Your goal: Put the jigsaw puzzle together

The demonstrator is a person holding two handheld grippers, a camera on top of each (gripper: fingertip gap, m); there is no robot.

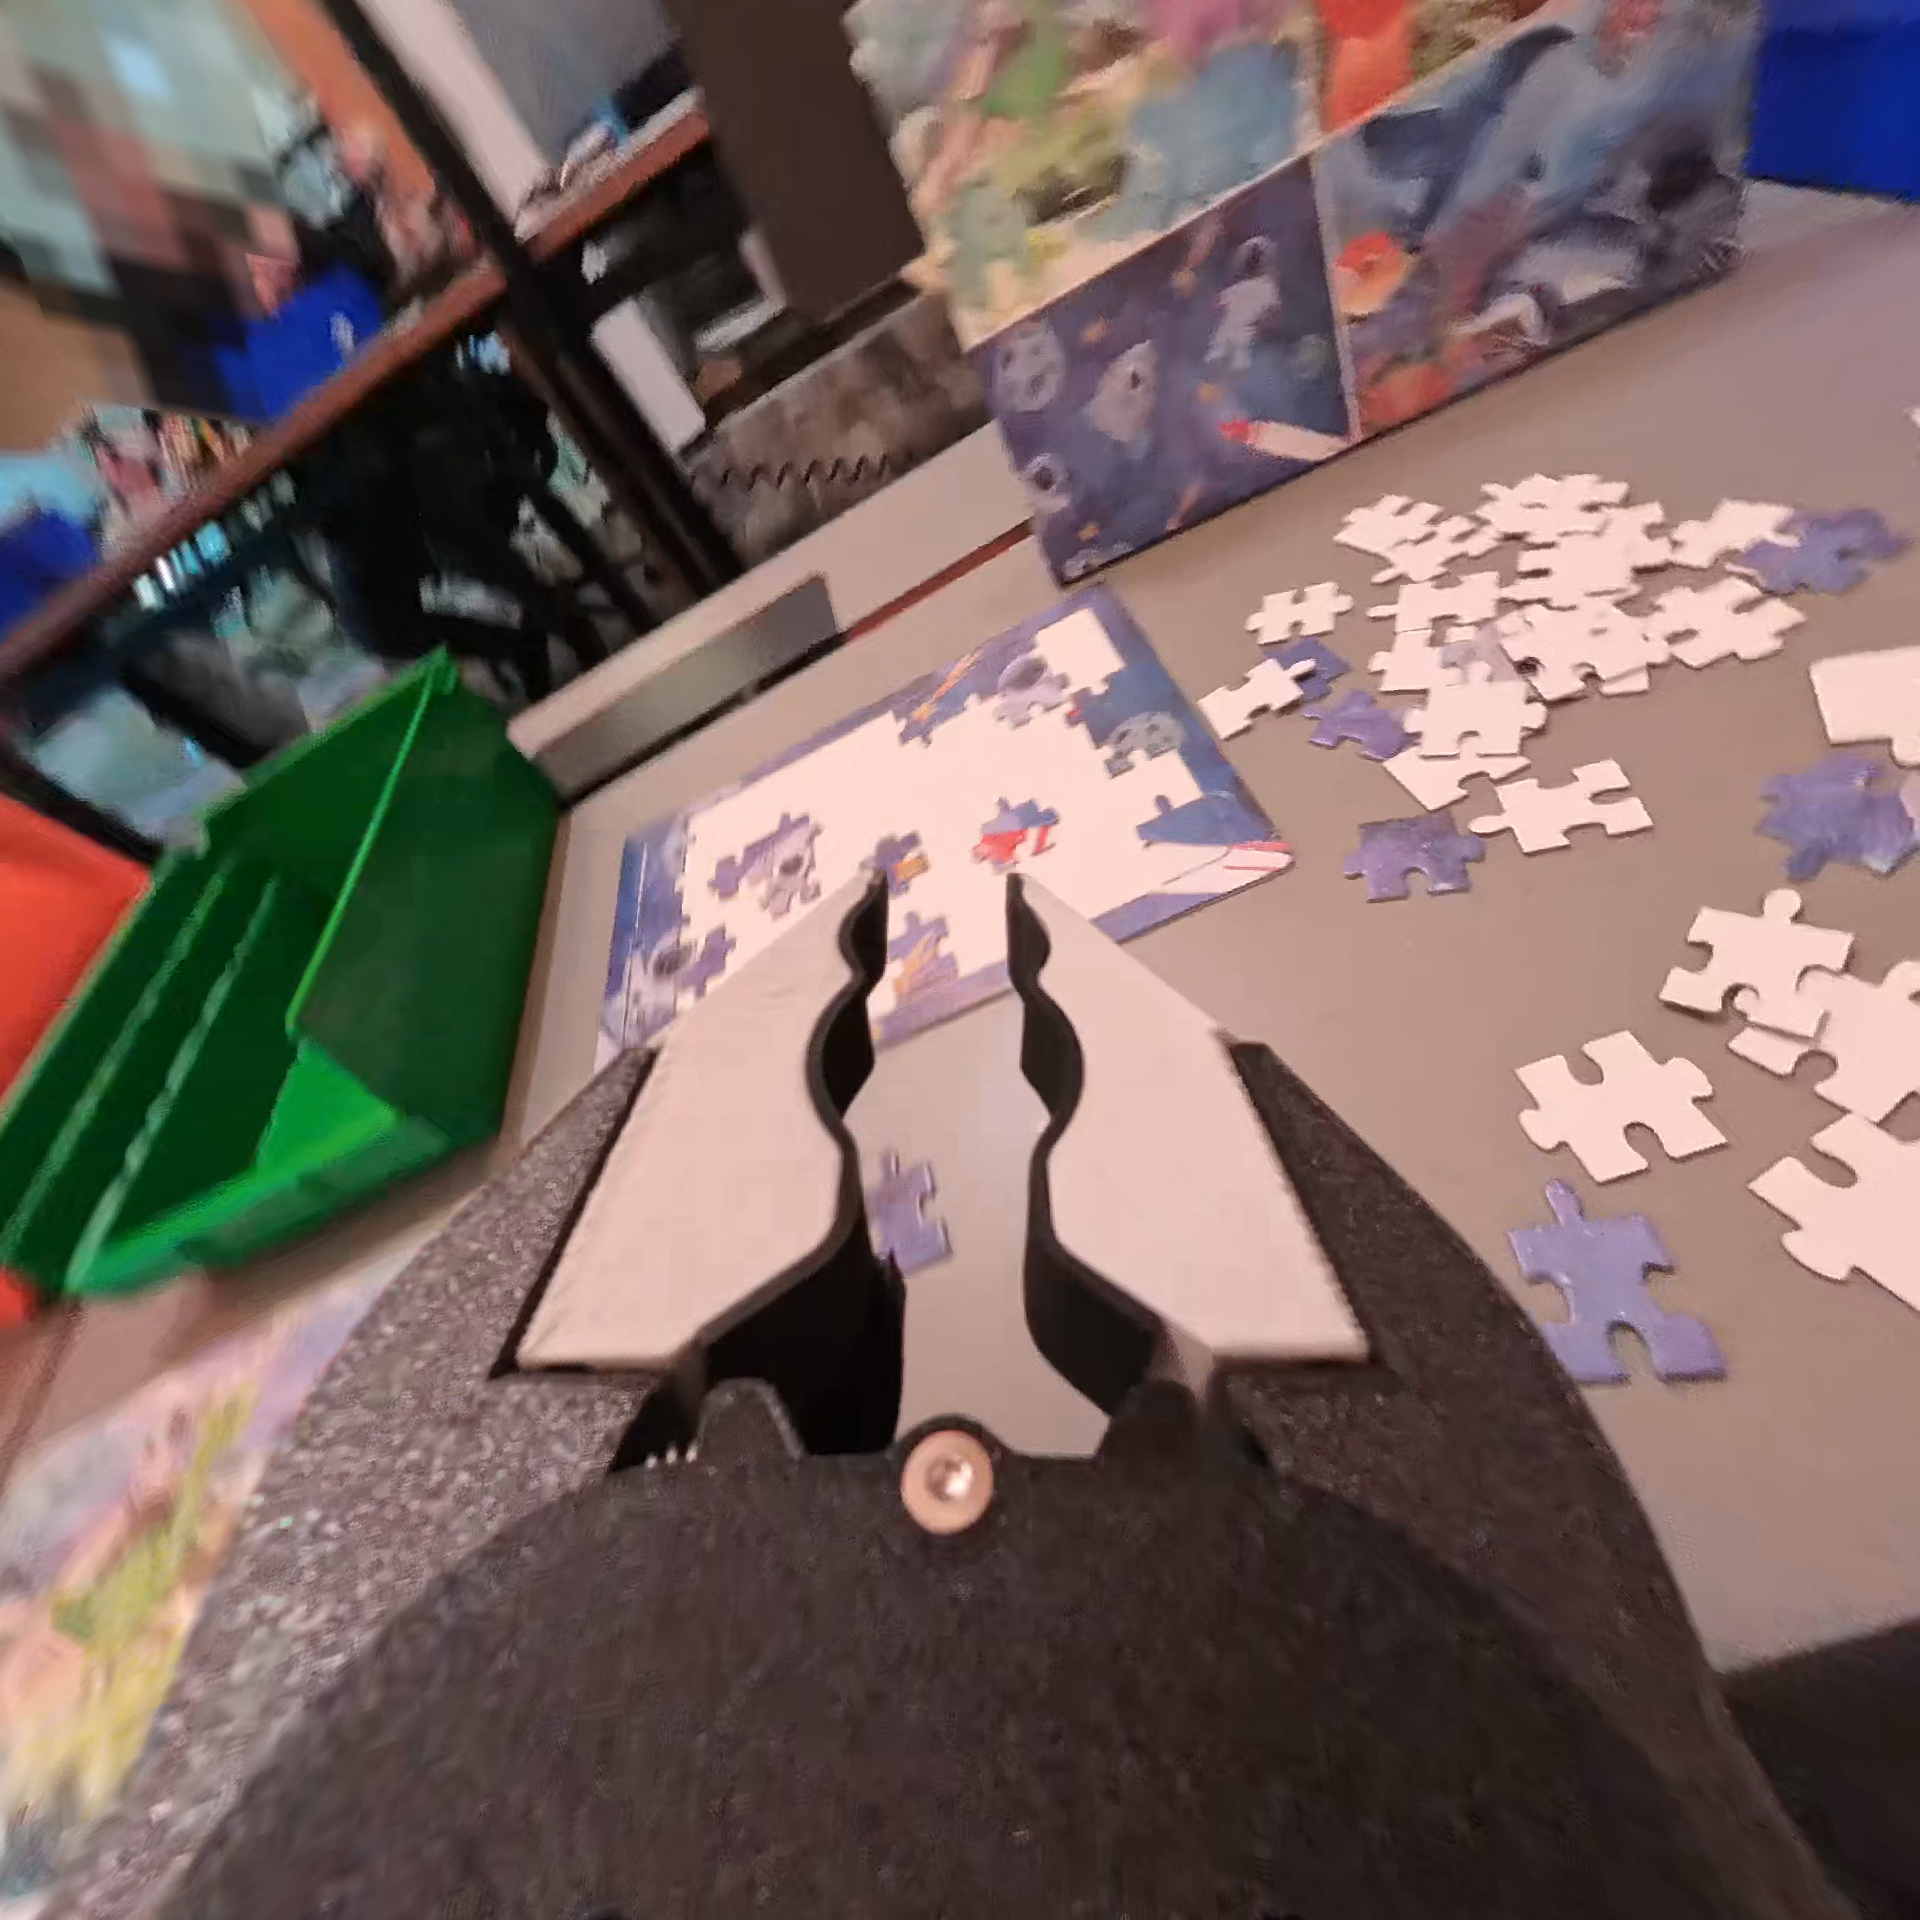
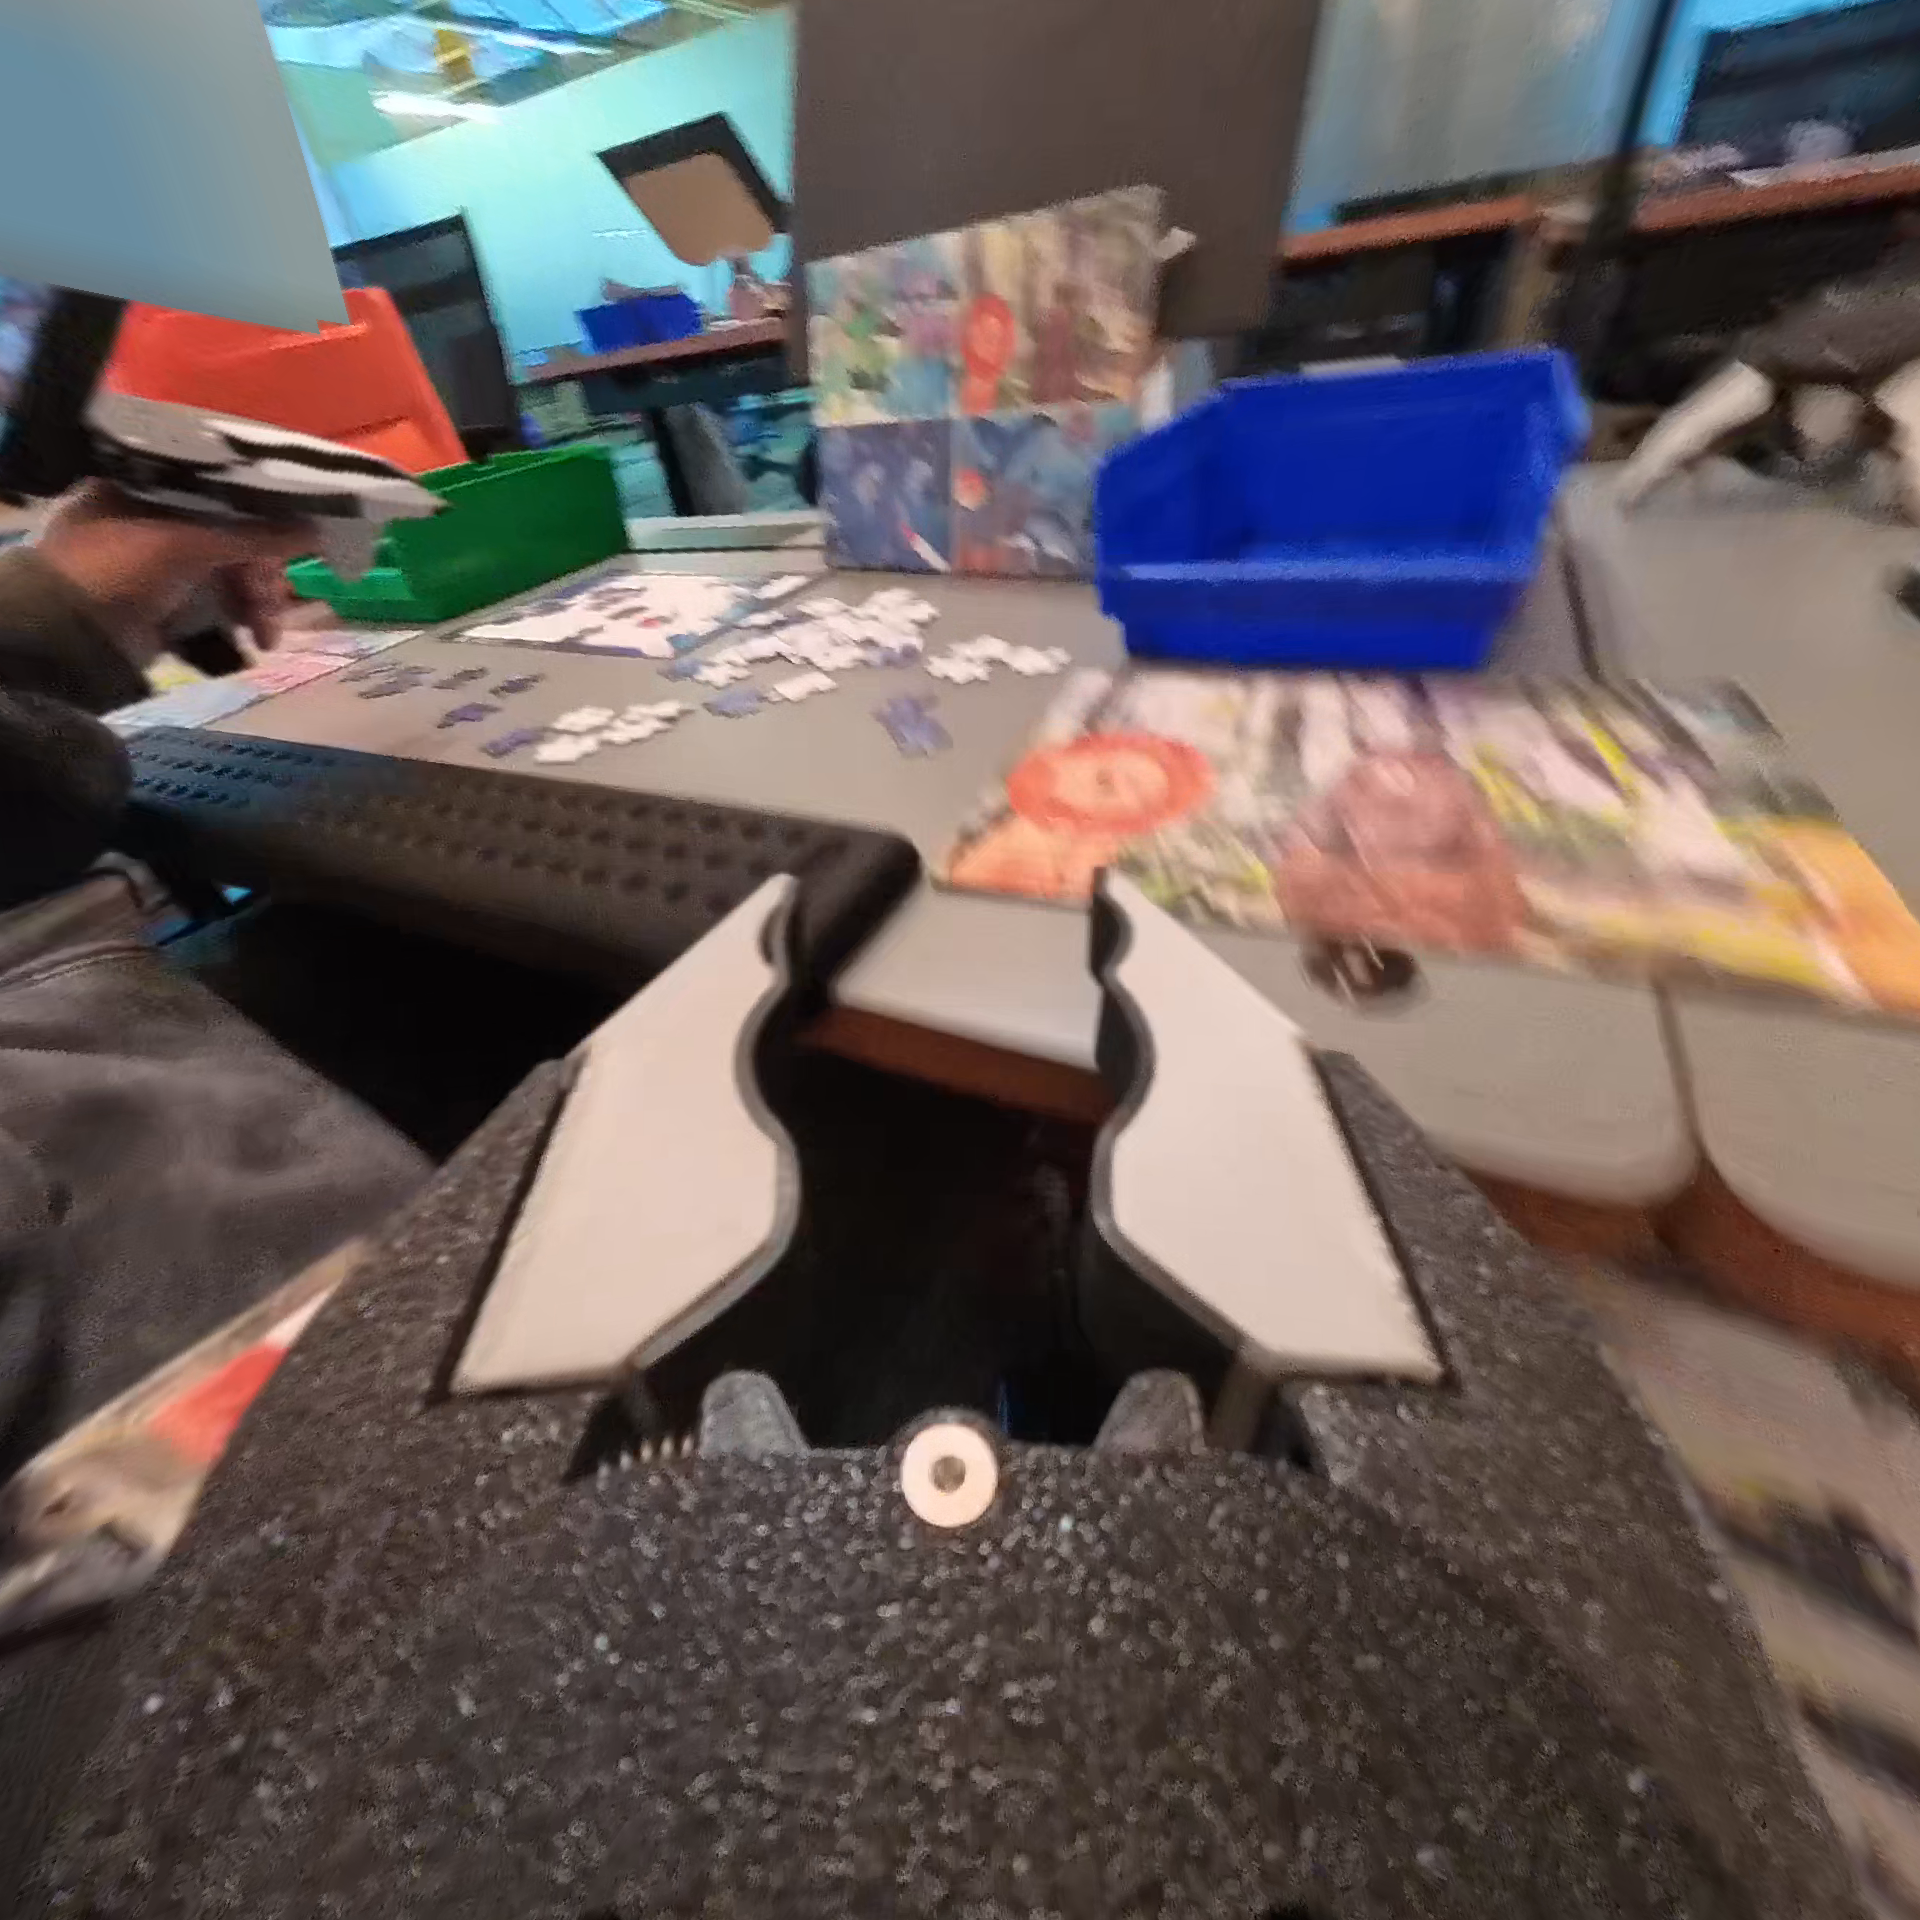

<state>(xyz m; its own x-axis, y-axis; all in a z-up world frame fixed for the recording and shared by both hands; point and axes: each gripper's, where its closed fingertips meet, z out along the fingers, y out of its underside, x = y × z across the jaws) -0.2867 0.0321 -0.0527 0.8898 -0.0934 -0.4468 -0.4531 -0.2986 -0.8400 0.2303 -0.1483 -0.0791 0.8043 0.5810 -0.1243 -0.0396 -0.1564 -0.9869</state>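
A partly built blue space jigsaw on a white tray (image 1: 935, 769) lies on the grey table, with a few pieces set inside it. Loose pieces (image 1: 1538, 623), many white side up, are scattered to its right. One blue piece (image 1: 909, 1210) lies on the table under my left gripper (image 1: 945, 883), which is open and empty, just above the puzzle's near edge. My right gripper (image 2: 940, 894) is open and empty, off the table's front edge. The puzzle (image 2: 623, 613) and loose pieces (image 2: 831, 655) show far off in the right wrist view. The left gripper (image 2: 270, 478) shows there too.
A green bin (image 1: 343, 935) stands left of the puzzle, an orange bin (image 2: 291, 384) behind it. The picture puzzle box (image 1: 1299, 260) stands at the back. A blue bin (image 2: 1340, 520) sits at right. A colourful finished puzzle sheet (image 2: 1403, 831) lies near the front edge. Left tips to right tips: about 55 cm.
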